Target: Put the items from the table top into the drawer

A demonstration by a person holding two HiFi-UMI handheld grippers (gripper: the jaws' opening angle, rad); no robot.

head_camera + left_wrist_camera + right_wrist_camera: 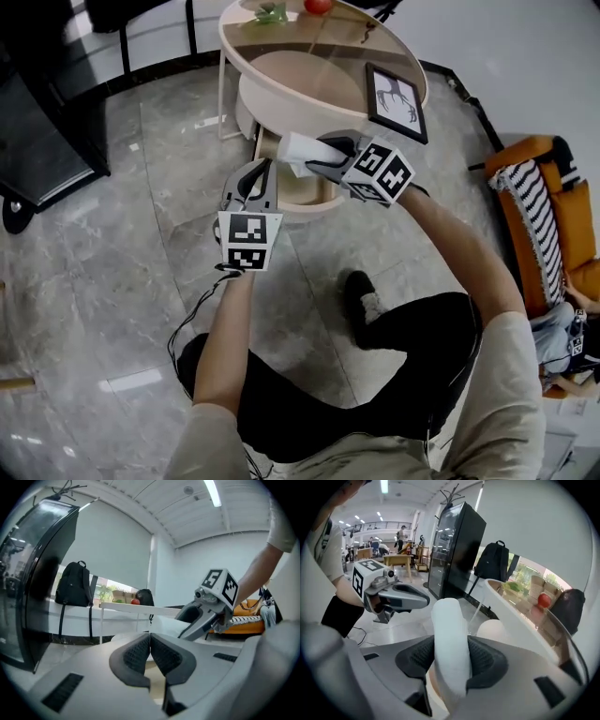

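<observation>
My right gripper (314, 157) is shut on a white, soft-looking rolled item (294, 150) and holds it over the open drawer (317, 208) under the round glass-topped table (242, 58). In the right gripper view the white item (449, 625) stands between the pads of the right gripper (452, 660). My left gripper (265, 173) hangs at the drawer's left side, jaws shut with nothing between them; the left gripper view shows its pads (138, 654) touching. A framed picture (396, 101), a red fruit (318, 6) and a green item (270, 13) lie on the table top.
A tall black cabinet (47, 122) stands at the left. An orange sofa (553, 216) with a striped cushion is at the right, a seated person (562, 328) beside it. My own foot (361, 292) rests on the grey tiled floor below the drawer. A black backpack (497, 566) hangs behind the table.
</observation>
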